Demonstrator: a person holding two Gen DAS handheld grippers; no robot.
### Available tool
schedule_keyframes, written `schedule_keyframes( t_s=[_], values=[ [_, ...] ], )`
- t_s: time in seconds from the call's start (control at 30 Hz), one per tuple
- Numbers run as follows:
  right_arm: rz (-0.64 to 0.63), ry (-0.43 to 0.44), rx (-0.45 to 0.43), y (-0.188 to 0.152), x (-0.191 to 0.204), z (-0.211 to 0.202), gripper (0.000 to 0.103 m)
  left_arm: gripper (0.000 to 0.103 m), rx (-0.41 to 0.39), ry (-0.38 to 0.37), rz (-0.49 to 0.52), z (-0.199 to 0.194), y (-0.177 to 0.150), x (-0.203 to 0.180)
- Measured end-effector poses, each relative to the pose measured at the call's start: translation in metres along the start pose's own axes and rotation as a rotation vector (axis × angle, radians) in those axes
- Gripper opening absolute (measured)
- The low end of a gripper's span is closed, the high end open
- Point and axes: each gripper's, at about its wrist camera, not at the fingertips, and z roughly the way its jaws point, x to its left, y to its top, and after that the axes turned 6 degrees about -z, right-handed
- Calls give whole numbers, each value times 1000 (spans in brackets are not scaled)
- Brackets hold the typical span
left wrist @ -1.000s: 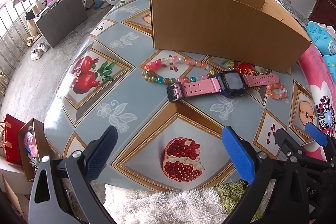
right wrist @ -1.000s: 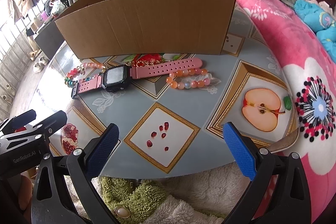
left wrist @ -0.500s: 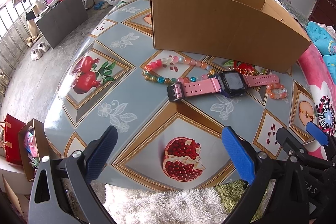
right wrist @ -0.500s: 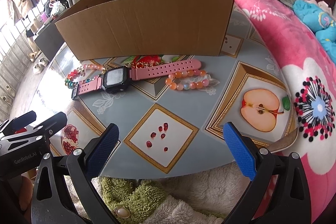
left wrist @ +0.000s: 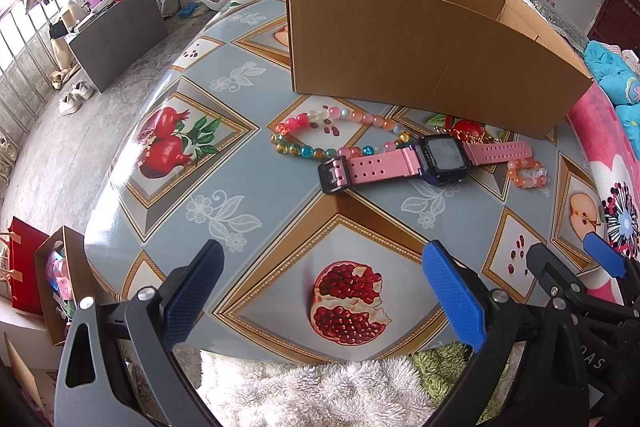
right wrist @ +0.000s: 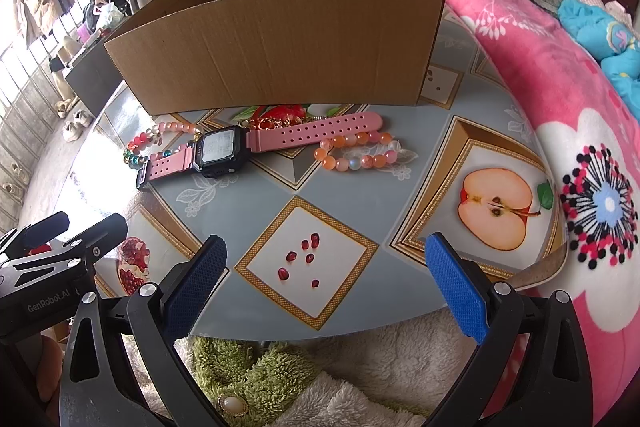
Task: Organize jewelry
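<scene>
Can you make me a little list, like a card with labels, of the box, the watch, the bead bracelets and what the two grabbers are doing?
box: open cardboard box, standing at the back of the table
watch: pink watch, flat in front of the box
big bracelet: colorful bead bracelet, left of the watch, touching its strap
small bracelet: orange bead bracelet, right of the watch face
left gripper: open, holding nothing
right gripper: open, holding nothing
in box yet: cannot tell
</scene>
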Motion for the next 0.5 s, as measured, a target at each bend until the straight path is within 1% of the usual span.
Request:
schedule_keyframes(
  t_s=[0.5],
  values=[
    [3,3,3,-1,-2,0,95,97,3,1,0,1,-1,1]
  ],
)
